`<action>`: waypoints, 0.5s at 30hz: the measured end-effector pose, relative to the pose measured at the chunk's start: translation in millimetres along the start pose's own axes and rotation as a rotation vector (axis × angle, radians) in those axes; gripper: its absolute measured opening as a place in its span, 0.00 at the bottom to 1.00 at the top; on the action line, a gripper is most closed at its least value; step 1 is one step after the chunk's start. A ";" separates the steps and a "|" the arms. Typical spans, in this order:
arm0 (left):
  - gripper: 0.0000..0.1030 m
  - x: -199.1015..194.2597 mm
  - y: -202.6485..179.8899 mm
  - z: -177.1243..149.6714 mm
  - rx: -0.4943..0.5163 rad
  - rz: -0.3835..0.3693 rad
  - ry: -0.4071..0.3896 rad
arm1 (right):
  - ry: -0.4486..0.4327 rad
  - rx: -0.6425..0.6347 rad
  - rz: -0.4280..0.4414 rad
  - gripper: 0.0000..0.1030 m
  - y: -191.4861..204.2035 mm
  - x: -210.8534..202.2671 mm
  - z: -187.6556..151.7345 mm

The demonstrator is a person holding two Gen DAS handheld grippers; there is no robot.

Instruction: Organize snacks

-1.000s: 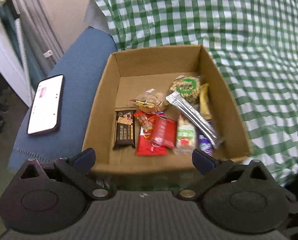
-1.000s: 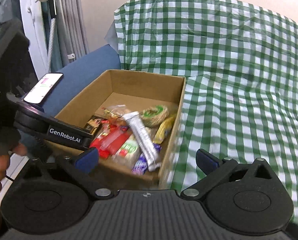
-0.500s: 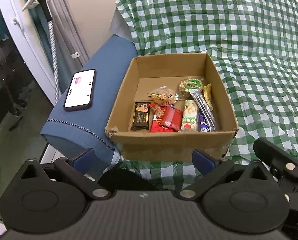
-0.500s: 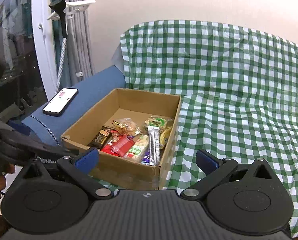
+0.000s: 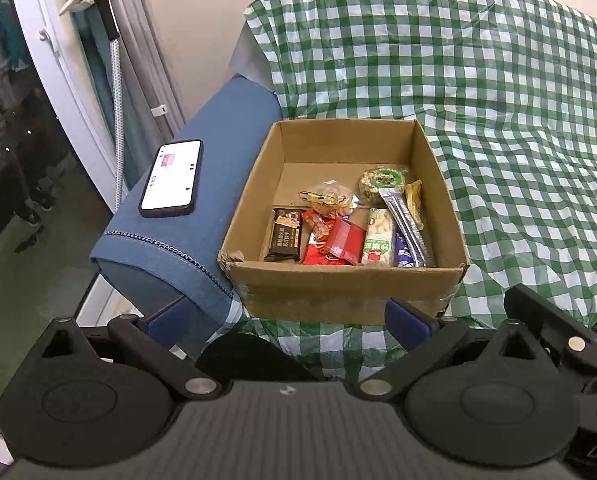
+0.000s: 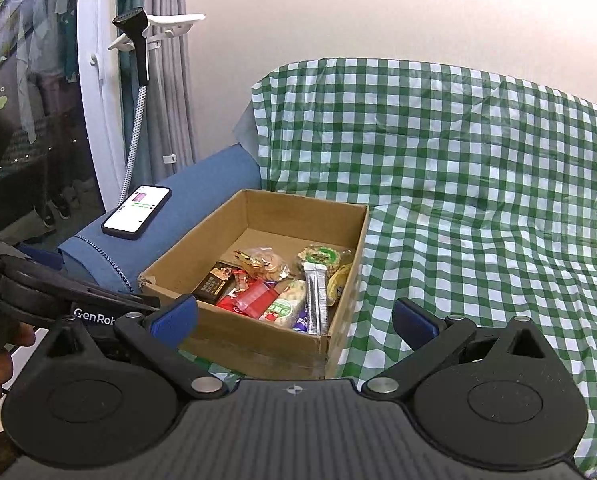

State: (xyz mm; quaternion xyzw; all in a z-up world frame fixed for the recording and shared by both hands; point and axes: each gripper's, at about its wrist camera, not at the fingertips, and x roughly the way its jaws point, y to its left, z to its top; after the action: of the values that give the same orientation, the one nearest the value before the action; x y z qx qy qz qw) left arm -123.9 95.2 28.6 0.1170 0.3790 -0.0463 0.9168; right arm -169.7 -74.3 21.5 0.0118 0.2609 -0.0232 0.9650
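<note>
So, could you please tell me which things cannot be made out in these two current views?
- Snacks in the box: left wrist view, lower wrappers covered by upper ones; labels too small to read.
- Box floor nearest the camera: right wrist view, hidden by its front wall.
- Phone screen: both views, text too small.
- Left gripper: right wrist view, cut by the left edge; logo partly hidden by the right gripper's left finger.

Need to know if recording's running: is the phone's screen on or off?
On: the phone screen glows white with colored marks.
</note>
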 end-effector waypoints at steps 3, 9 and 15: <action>1.00 -1.5 0.5 -0.1 -0.005 -0.002 -0.011 | -0.004 -0.002 0.000 0.99 0.5 -0.9 1.1; 1.00 -3.3 1.6 0.9 -0.017 -0.001 -0.025 | 0.004 -0.001 -0.001 0.99 2.2 -0.2 2.3; 1.00 -3.3 2.1 1.2 -0.019 -0.001 -0.021 | 0.007 -0.004 0.001 0.99 3.1 0.4 3.6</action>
State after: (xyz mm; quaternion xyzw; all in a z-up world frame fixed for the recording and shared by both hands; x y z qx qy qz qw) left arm -125.1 96.8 32.1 0.1074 0.3698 -0.0443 0.9218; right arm -167.4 -71.4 24.5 0.0101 0.2643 -0.0220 0.9641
